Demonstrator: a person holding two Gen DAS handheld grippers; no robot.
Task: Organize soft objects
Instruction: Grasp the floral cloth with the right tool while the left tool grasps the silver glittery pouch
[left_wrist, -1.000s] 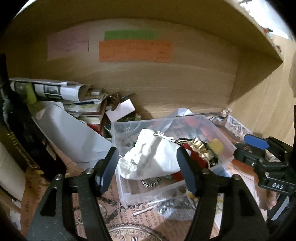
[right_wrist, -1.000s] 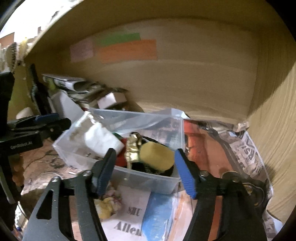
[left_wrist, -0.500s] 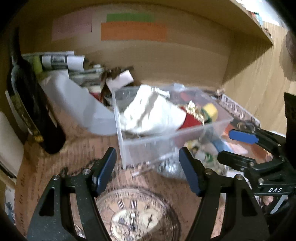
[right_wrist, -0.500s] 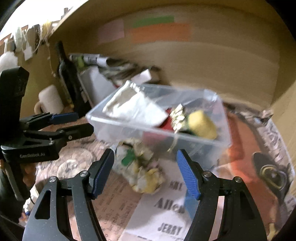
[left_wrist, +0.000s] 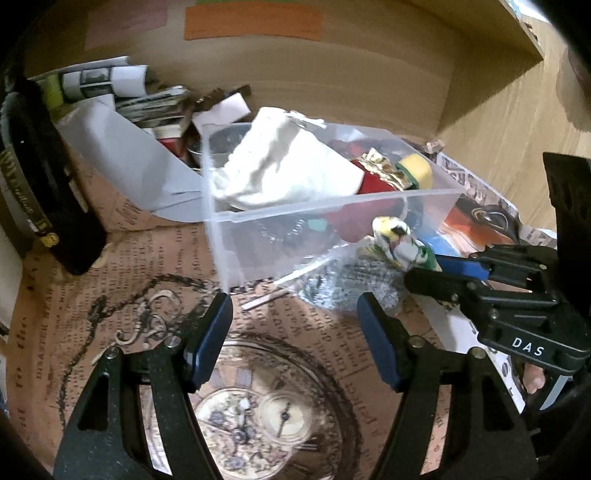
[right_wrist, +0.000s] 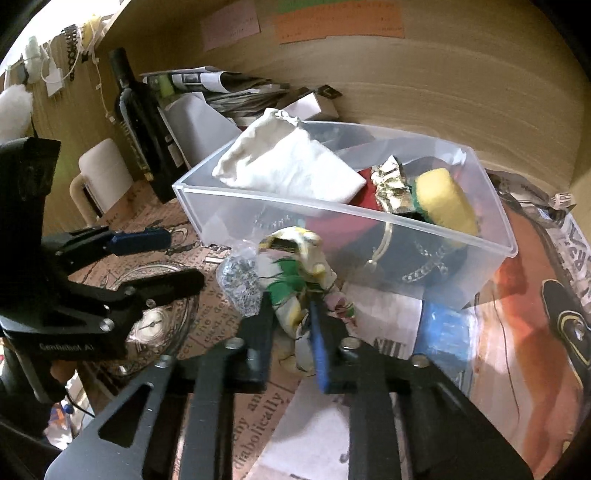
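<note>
A clear plastic bin (right_wrist: 406, 221) holds a white cloth pouch (right_wrist: 288, 162), a yellow sponge (right_wrist: 447, 199), crumpled gold foil (right_wrist: 391, 184) and a red item. My right gripper (right_wrist: 291, 310) is shut on a crumpled patterned cloth (right_wrist: 299, 266), white with green and yellow, in front of the bin. That cloth also shows in the left wrist view (left_wrist: 399, 240). My left gripper (left_wrist: 295, 332) is open and empty, pulled back in front of the bin (left_wrist: 332, 206). A silvery mesh wad (left_wrist: 347, 284) lies just beyond its fingers.
A dark bottle (right_wrist: 140, 122) stands at the left, with a white mug (right_wrist: 99, 173) beside it. Rolled papers and books (right_wrist: 221, 85) are piled behind the bin. Wooden walls close the back and right. Printed paper with a clock picture (left_wrist: 258, 413) covers the surface.
Both grippers pulled back from the bin. The right gripper closed on the patterned cloth in front of the bin. The left gripper stayed open.
</note>
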